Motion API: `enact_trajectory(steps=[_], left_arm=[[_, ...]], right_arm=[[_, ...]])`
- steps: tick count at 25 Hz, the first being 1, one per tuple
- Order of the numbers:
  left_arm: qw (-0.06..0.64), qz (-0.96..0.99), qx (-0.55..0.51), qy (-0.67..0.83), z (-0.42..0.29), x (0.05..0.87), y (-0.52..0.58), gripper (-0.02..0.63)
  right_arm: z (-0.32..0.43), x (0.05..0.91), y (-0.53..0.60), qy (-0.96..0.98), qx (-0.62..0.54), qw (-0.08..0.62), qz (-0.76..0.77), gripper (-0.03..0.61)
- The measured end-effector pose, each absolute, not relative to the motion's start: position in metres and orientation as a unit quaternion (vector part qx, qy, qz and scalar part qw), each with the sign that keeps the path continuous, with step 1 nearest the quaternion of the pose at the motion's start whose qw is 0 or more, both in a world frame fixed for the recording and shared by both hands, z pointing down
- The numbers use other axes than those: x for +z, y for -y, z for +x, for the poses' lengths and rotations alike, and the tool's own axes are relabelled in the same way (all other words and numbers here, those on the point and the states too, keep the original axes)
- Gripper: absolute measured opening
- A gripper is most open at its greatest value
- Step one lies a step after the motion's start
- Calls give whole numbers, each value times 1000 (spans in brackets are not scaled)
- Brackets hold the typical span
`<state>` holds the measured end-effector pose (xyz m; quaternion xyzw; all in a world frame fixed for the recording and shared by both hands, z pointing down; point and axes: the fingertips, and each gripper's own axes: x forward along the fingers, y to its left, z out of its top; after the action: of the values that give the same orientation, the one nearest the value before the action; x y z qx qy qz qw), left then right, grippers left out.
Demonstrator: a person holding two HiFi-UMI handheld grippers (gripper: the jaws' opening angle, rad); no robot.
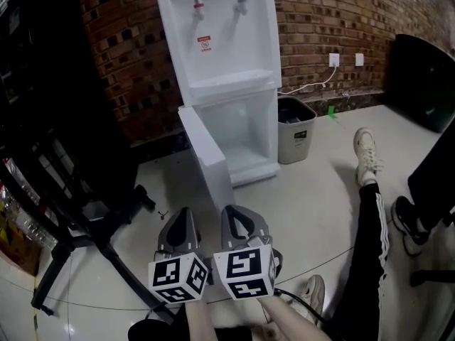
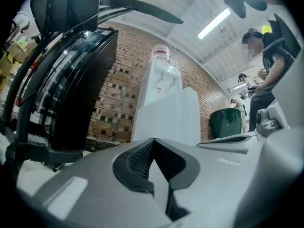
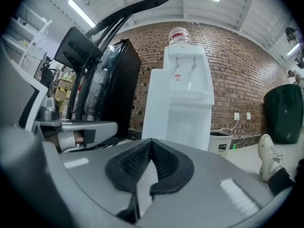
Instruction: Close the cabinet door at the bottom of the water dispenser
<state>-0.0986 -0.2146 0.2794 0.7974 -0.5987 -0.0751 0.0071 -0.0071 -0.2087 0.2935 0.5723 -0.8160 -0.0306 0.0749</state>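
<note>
The white water dispenser (image 1: 227,41) stands against the brick wall. Its bottom cabinet door (image 1: 206,155) hangs open, swung out toward me on the left of the empty cabinet (image 1: 250,130). Both grippers are low in the head view, side by side and short of the door. The left gripper (image 1: 181,217) is shut with nothing in it; the right gripper (image 1: 238,215) is shut and empty too. In the left gripper view the shut jaws (image 2: 153,139) point at the door (image 2: 166,115). From the right gripper (image 3: 151,139), the door (image 3: 159,103) and dispenser (image 3: 189,87) lie straight ahead.
A grey waste bin (image 1: 295,128) stands right of the dispenser, with a cord running to a wall socket (image 1: 333,59). A black chair base and frame (image 1: 71,219) crowd the left. A person's leg and white shoe (image 1: 365,155) lie on the floor at right.
</note>
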Motion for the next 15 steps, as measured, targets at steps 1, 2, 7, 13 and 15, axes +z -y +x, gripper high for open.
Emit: enact_trajectory(steps=[1, 2, 7, 13, 15], left_arm=[[8, 798, -75, 598, -99, 280, 215, 17], [9, 798, -76, 598, -99, 280, 215, 17], [9, 802, -71, 592, -96, 284, 220, 17], [10, 808, -67, 586, -89, 286, 229, 17], [8, 810, -65, 583, -86, 287, 234, 17]], right_arm=[[-4, 293, 210, 814, -33, 74, 575, 0], [-1, 293, 211, 811, -37, 74, 580, 0], [25, 292, 221, 790, -36, 66, 609, 0], [69, 293, 243, 766, -28, 72, 638, 0], [86, 293, 254, 757, -26, 75, 649, 0]])
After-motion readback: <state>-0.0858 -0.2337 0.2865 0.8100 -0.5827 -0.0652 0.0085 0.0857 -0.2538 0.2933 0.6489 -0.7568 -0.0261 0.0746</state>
